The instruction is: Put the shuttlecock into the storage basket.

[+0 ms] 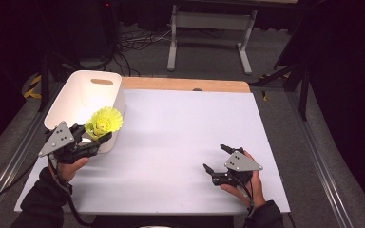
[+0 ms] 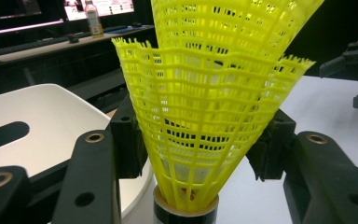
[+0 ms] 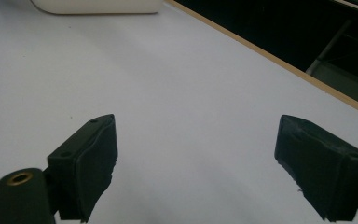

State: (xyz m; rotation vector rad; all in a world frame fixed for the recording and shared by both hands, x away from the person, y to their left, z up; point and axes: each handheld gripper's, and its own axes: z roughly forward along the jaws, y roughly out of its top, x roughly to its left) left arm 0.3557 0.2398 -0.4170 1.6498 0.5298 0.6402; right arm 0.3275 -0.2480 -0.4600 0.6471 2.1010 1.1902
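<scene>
Clamped in the left tongs (image 2: 200, 154) by its lower skirt, the yellow shuttlecock (image 2: 209, 93) hangs at the white bin's (image 1: 83, 97) near rim by the bench's left edge (flared end toward the bin), while the right tongs (image 1: 217, 158) rest released, well apart.

One yellow shuttlecock (image 1: 104, 121) is sitting beside one white bin (image 1: 83, 95), with two grippers (image 1: 93, 135) (image 1: 217, 158) working on one table (image 1: 180, 128).
</scene>
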